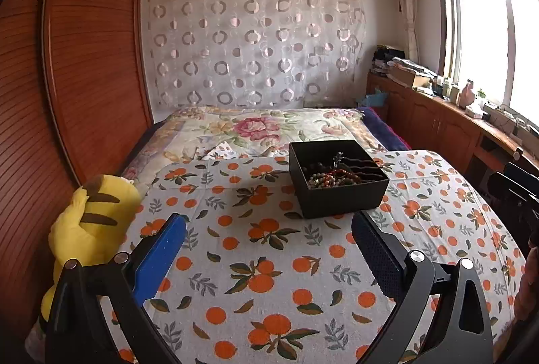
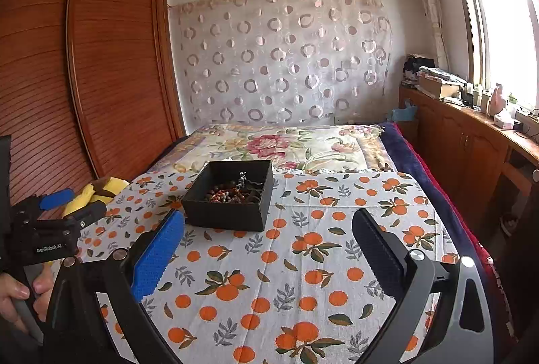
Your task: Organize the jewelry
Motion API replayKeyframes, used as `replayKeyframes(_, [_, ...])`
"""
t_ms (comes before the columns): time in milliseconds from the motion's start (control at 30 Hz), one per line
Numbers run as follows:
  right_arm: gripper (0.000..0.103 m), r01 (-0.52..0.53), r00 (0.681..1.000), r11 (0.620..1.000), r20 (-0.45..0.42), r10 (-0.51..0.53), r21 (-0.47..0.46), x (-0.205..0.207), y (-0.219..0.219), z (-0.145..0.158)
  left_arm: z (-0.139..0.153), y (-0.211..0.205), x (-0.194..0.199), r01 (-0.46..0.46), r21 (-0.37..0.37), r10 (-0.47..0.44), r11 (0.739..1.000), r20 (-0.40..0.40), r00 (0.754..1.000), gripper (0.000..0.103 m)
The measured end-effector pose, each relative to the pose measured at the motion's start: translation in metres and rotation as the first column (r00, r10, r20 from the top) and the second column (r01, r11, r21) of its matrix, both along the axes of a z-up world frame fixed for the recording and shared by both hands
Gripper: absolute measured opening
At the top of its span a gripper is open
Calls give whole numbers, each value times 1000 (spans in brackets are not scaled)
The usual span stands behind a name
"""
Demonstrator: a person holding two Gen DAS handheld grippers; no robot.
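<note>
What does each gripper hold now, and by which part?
Nothing is held. The left gripper and the right gripper both stand open and empty above the cloth. The jewelry lies in the black box.

Black box (image 2: 229, 195) of beaded jewelry (image 2: 229, 194) at eleven o'clock on orange-print cloth (image 2: 303, 279); right gripper (image 2: 269, 246) jaws wide, empty.

jewelry (image 1: 331, 177) tangled, pieces indistinguishable; plush toy (image 1: 91, 222) partly hidden
</note>
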State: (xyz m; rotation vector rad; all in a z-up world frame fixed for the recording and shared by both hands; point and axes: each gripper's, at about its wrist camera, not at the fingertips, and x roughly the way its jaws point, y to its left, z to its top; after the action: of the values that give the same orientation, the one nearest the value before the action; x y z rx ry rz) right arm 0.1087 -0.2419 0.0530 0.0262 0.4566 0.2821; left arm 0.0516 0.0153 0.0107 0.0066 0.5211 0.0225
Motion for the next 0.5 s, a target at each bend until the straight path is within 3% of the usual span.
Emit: replayKeyframes(500, [100,2,1000,1000,-6,-2,0,0,1,-3,0,-1,-3,1,1,-1,1000,0,1000,95])
